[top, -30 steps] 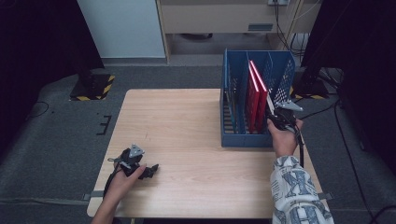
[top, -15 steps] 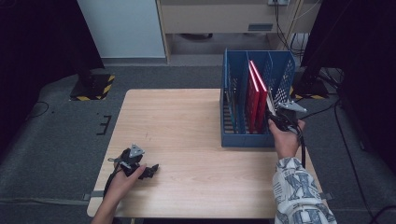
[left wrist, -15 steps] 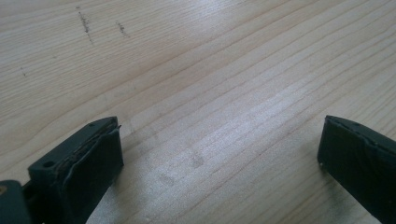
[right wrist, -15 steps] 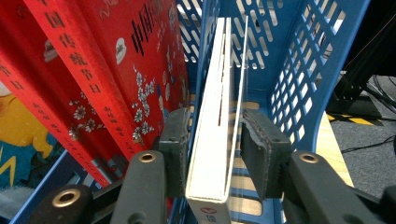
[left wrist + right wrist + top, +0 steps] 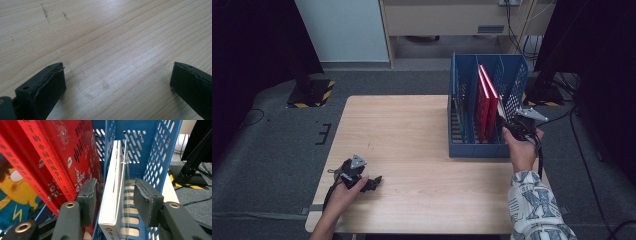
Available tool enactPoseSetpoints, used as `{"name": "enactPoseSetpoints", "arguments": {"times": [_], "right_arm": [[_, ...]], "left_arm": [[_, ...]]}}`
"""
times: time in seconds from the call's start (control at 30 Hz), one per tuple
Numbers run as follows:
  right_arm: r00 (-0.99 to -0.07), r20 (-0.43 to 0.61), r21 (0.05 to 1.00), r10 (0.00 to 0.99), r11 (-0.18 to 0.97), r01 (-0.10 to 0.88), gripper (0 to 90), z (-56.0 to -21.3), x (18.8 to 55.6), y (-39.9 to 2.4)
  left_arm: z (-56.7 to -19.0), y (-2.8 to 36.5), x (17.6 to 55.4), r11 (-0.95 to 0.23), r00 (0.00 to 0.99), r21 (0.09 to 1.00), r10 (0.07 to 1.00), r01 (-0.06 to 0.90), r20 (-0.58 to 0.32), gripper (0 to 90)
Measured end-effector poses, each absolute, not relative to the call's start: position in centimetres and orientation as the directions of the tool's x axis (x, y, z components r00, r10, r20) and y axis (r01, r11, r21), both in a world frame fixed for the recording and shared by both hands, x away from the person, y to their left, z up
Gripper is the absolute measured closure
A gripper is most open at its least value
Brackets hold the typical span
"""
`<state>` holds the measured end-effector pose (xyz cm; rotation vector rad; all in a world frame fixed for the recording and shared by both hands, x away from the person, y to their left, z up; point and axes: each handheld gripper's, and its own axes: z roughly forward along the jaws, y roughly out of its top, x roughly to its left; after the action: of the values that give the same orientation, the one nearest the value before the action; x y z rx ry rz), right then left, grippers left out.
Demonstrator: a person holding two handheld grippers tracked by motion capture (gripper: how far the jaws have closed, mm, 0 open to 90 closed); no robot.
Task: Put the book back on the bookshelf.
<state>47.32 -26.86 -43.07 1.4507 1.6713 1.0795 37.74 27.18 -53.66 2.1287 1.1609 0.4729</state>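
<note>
Right gripper (image 5: 113,202) jaws opening, releasing white book (image 5: 112,195) in blue rack (image 5: 517,80) | left gripper (image 5: 362,182) resting open on bench (image 5: 412,150) | risk: book tipping against red book (image 5: 62,152).

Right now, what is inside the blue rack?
The blue rack holds red books leaning in a middle slot and a white book upright in the end slot, between the right gripper's open jaws. The books hide the slot floors beneath them.

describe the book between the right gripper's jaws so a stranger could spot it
Find the blue slotted rack at the table's right edge. In its rightmost slot, beside the red books, one white book stands upright between the right gripper's just-opening jaws. It is the white one, thin, with its page edges facing outward.
</note>
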Motion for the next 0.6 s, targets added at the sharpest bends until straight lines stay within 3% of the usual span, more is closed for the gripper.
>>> {"name": "enactPoseSetpoints", "arguments": {"times": [0.6], "right_arm": [[-0.16,0.058,0.905,0.986,0.016,0.425,36.9,-42.53,46.58,-27.66]], "left_arm": [[-53.66,27.18,37.74,-0.39,0.541,0.696,0.841,0.603,0.002,0.0]]}}
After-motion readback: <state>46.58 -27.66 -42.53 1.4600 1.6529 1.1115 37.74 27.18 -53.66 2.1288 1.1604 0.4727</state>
